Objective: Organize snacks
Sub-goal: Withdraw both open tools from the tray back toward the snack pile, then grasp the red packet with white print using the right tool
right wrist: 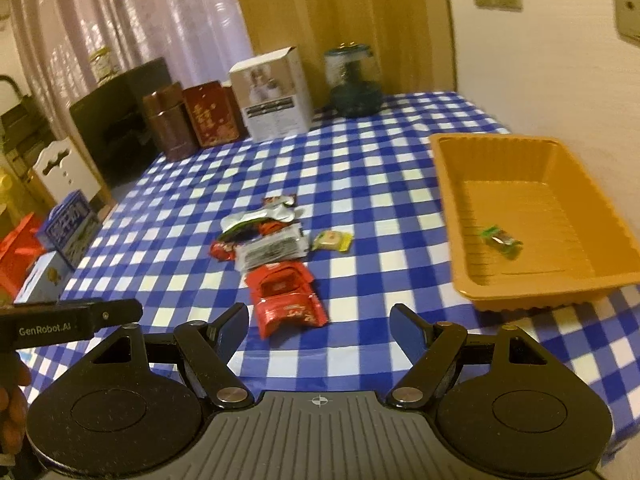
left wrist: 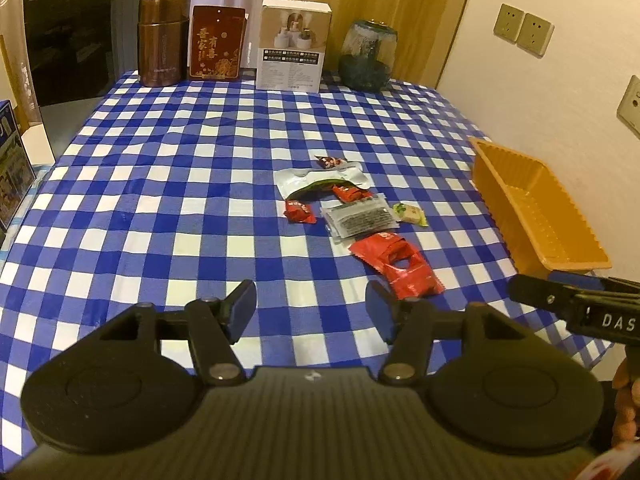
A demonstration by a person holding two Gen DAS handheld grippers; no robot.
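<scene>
Both grippers hang over the near edge of the checked tablecloth (left wrist: pixel 180 152) with their jaws spread wide and nothing between them — the left gripper (left wrist: pixel 311 306) sits just short of the big red packet (left wrist: pixel 400 266), the right gripper (right wrist: pixel 319 325) close behind that same packet. The snacks lie in a loose cluster mid-table: beyond the red packet a grey-and-black sachet (left wrist: pixel 360 220), a silver pouch (left wrist: pixel 320 178) with green on it, a couple of small red sweets (left wrist: pixel 299 211) and a pale yellow-wrapped piece (left wrist: pixel 410 213) off to the right. The orange tray (right wrist: pixel 448 184) stands apart from them by the wall, and one green-wrapped sweet (right wrist: pixel 502 240) already lies inside, blurred. Along the far edge stand a brown canister (left wrist: pixel 163 40), a dark red tin (left wrist: pixel 217 43), a white box (left wrist: pixel 294 48) and a glass jar (left wrist: pixel 367 56). The overlapping wrappers hide each other's edges, and their print is too small to read.
</scene>
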